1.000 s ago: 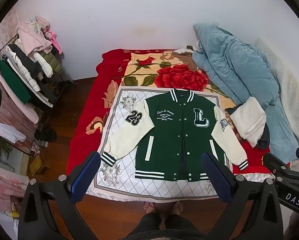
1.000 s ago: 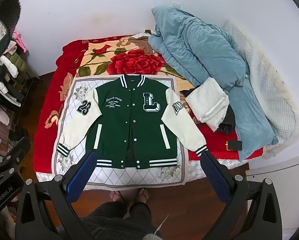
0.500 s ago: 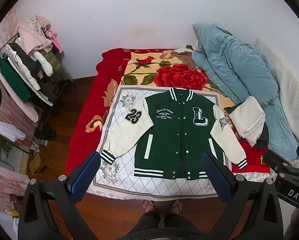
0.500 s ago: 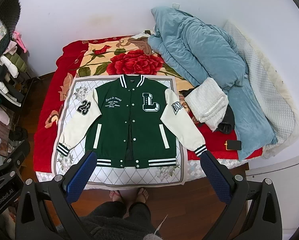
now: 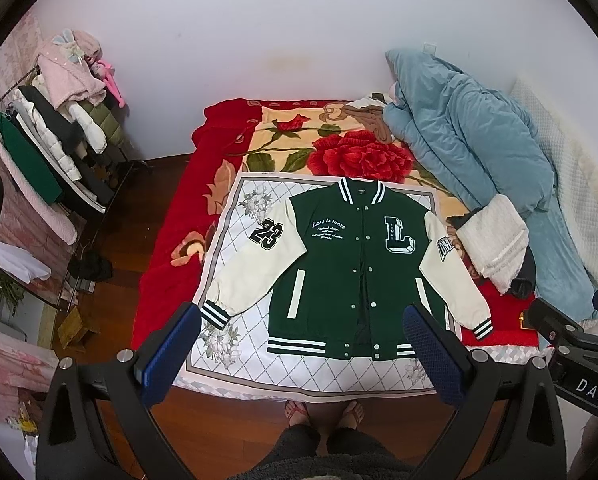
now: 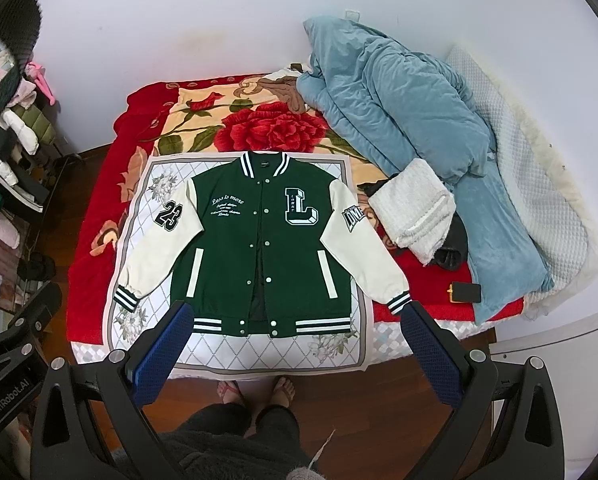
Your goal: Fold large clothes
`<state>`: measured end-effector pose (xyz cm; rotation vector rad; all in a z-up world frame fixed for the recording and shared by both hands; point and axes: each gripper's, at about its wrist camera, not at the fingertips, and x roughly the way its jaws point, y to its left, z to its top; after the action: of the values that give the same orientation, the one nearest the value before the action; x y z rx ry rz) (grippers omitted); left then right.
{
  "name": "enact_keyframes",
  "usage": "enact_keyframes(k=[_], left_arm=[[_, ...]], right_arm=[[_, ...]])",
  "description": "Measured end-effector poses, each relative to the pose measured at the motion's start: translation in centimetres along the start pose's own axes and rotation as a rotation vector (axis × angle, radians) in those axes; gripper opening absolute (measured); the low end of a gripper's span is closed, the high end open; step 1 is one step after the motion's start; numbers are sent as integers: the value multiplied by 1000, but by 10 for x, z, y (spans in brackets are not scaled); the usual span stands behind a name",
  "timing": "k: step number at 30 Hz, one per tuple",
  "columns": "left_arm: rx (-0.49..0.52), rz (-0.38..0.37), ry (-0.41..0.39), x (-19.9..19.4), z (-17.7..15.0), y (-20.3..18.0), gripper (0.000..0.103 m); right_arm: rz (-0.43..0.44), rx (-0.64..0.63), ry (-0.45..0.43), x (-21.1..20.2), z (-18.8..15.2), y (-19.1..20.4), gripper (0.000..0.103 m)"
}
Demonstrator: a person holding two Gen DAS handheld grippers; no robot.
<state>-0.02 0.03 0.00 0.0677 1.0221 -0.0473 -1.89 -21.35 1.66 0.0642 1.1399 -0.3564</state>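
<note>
Left wrist view: left gripper [image 5: 301,354] fingers wide apart, holding nothing, high above the near bed edge.
Jacket: varsity jacket [image 5: 359,268] spread flat, front up, on the quilted mat [image 5: 235,236], sleeves angled outward.
Right wrist view: right gripper [image 6: 295,346] fingers likewise apart and empty.
Risk: right sleeve cuff [image 6: 399,302] overhangs the mat near the white towel [image 6: 413,210]; a careless pull could drag it.

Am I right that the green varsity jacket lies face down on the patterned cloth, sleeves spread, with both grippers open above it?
Not quite: the green varsity jacket lies face up, as the right wrist view shows by its snaps and "L" patch. It does lie on the patterned cloth, sleeves spread, with the left gripper and right gripper open above it.
</note>
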Motion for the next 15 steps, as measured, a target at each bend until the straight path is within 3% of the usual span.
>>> enact_keyframes(k=[15], left_arm=[[-1,0,-3,-5,-5,-2,103]], right_arm=[[1,-2,2,-7,4,-1,103]])
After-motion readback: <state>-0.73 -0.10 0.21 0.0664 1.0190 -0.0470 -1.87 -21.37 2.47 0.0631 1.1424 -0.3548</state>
